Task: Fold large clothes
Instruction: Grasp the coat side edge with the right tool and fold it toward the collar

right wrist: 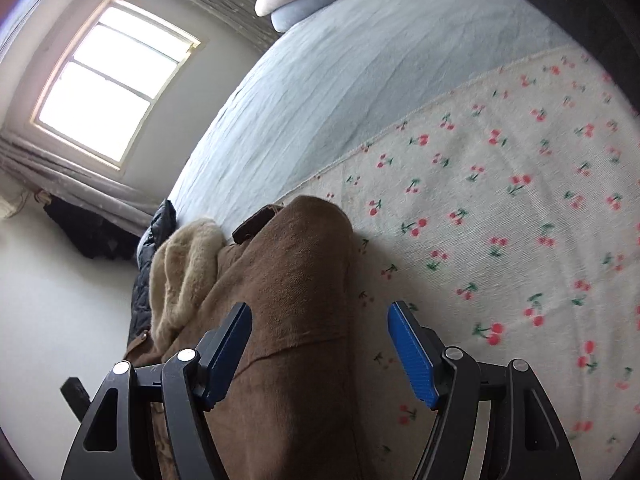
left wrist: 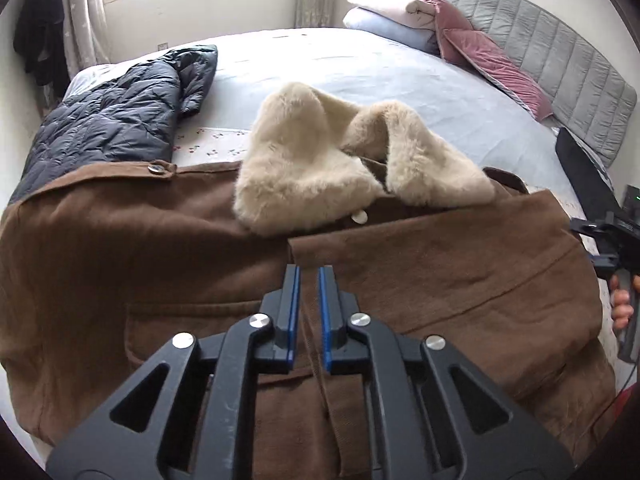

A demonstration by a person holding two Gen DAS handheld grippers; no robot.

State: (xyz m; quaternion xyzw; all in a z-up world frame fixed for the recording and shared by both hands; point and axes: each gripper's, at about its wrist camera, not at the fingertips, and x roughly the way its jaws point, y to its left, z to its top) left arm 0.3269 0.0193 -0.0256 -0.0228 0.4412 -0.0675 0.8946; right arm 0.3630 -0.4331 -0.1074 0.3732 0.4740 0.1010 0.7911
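A brown coat (left wrist: 160, 240) with a cream fur collar (left wrist: 320, 160) lies spread on the bed, both sleeves folded over its front. My left gripper (left wrist: 308, 276) hovers above the coat's middle, jaws a narrow gap apart and holding nothing. My right gripper (right wrist: 320, 320) is open and rolled sideways at the coat's right edge (right wrist: 288, 280), its jaws straddling the folded fabric without gripping it. The right gripper's body also shows at the left wrist view's right edge (left wrist: 612, 240). The fur collar (right wrist: 180, 276) shows to the left in the right wrist view.
A dark navy puffer jacket (left wrist: 120, 116) lies at the back left of the bed. Pillows (left wrist: 392, 16) and pink cushions (left wrist: 488, 60) rest against the grey headboard (left wrist: 560, 68). A cherry-print blanket (right wrist: 500, 220) covers the near bed over a blue sheet (right wrist: 320, 80). A window (right wrist: 108, 84) is behind.
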